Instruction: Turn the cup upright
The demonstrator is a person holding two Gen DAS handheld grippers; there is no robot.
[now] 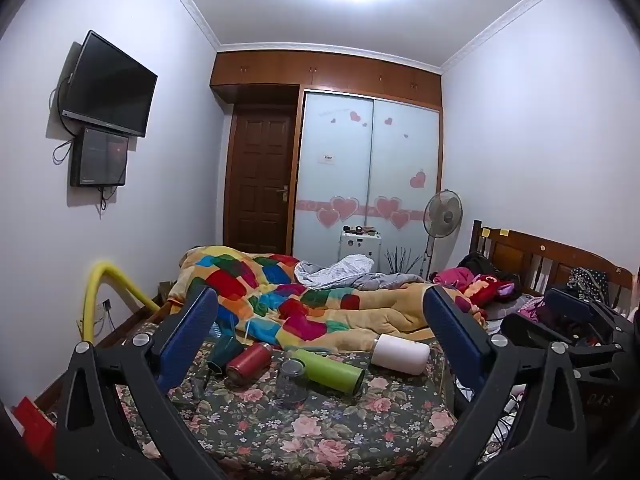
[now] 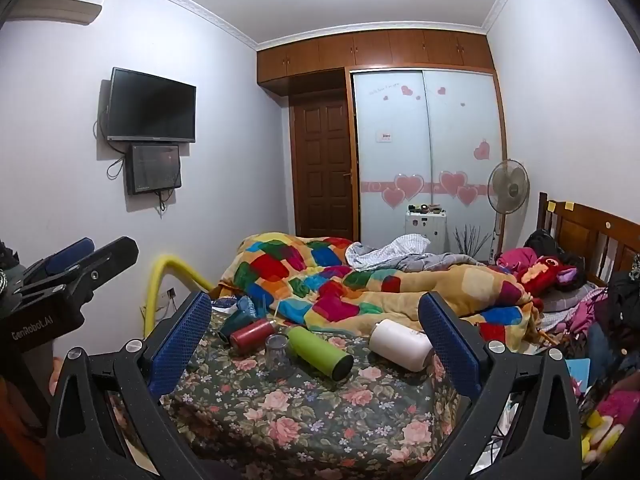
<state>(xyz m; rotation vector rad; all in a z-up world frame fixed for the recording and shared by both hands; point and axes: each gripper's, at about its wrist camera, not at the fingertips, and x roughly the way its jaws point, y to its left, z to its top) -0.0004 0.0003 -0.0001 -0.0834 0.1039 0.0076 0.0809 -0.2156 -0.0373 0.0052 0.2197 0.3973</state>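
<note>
Left gripper point(image 1: 320, 320): hanging wide open, gripping nothing; "GenRobot.AI" readable on its body.
Right gripper point(image 2: 316, 320): gaping wide, empty.
Clear glass cup point(image 2: 277, 350): standing mouth-down, touching green bottle point(image 2: 320, 353), on floral bedsheet point(image 2: 304, 412).

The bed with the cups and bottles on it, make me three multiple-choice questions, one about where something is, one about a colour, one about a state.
1. What lies directly left of the green bottle?
A. white bottle
B. clear glass
C. fan

2. What colour is the bottle lying beside the teal cup?
A. red
B. yellow
C. black

3. How do both hand-held grippers stand?
A. shut on a cup
B. shut on nothing
C. open, holding nothing

Answers: 1 B, the clear glass stands at the green bottle's left end. 2 A, the red bottle lies against the teal cup. 3 C, the left hand-held gripper and right hand-held gripper show fingers wide apart, nothing between.
</note>
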